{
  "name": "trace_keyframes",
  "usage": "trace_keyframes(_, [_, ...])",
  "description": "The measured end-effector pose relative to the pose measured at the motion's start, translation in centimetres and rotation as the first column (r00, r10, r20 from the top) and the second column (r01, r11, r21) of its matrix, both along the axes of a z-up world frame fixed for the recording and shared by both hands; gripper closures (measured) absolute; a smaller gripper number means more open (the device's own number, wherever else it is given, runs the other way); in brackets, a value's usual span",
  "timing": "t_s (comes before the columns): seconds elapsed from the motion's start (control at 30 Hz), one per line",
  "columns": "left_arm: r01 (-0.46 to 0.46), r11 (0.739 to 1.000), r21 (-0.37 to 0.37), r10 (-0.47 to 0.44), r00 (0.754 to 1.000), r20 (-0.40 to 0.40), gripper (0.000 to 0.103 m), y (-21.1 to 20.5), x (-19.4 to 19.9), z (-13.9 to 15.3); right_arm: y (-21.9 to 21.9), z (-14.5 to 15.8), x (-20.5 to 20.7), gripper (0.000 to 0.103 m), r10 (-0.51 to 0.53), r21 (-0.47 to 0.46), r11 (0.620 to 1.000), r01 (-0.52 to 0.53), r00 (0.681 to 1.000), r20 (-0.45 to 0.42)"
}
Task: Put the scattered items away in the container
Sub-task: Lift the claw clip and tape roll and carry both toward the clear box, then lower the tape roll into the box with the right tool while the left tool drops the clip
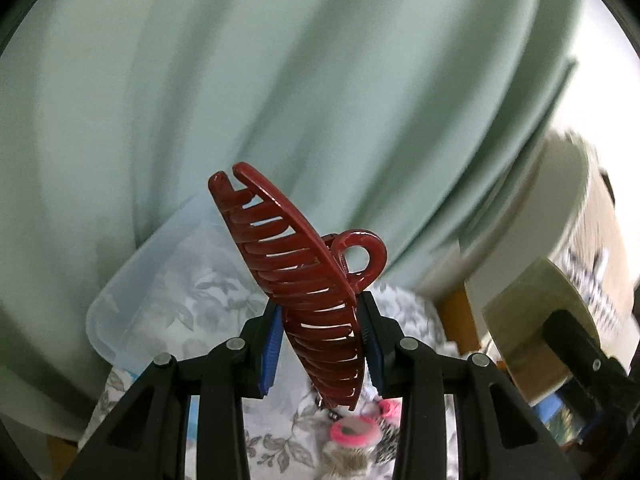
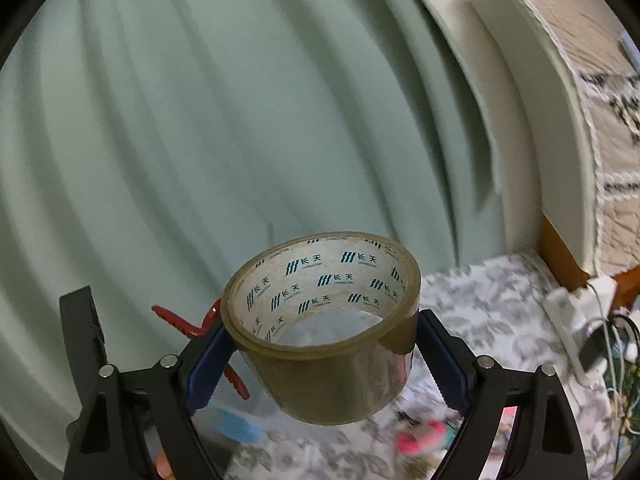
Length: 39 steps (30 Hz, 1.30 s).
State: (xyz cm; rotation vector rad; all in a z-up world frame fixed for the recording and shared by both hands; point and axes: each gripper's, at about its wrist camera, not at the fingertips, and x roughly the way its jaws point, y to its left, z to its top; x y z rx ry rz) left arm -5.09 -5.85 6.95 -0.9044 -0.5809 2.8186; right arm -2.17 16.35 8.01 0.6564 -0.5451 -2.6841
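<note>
At lower centre of the left wrist view, the left tongs [image 1: 322, 344] are clamped on a dark red hair claw [image 1: 304, 280], held above a clear plastic container [image 1: 120, 304] at lower left on the flowered surface [image 1: 280, 448]. Across in the right wrist view, the right tongs [image 2: 324, 356] are clamped on a brown tape roll [image 2: 328, 376] at lower centre, before a green curtain [image 2: 200, 120].

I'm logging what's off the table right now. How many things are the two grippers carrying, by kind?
Hair clip, dark red, in the left gripper: 1
Tape roll, brown, in the right gripper: 1
Total: 2
</note>
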Motion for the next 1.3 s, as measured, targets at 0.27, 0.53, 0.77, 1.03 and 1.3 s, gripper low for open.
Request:
trace_keyframes(0.27, [-0.174,0.983,-0.061,0.172,0.985,-0.036,0.065,-2.1,2.1,-0.1,-3.3,1.3,-0.8,0.013,0.050,-0.004,0.999,-0.051,0.998,-0.040])
trace_keyframes(0.53, [-0.201,0.980,-0.015,0.200,0.979,-0.037,0.065,-3.9,2.6,-2.5,-6.2,-2.9,-2.3,0.013,0.102,0.003,0.995,-0.102,0.992,0.078])
trace_keyframes(0.77, [-0.204,0.979,0.017,0.204,0.979,0.004,0.065,-4.9,1.1,-4.4,-8.3,-4.3,-3.5,0.013,0.150,0.058,0.986,-0.157,0.982,0.113])
trace_keyframes(1.03, [-0.201,0.978,0.050,0.199,0.979,0.049,0.065,-5.6,-0.4,-6.6,-9.9,-6.4,-4.5,0.013,0.185,0.090,0.975,-0.202,0.969,0.165])
trace_keyframes(1.3, [-0.203,0.976,0.076,0.198,0.978,0.072,0.065,-5.9,-1.9,-8.3,-11.8,-8.7,-5.9,0.013,0.204,0.111,0.967,-0.230,0.956,0.210])
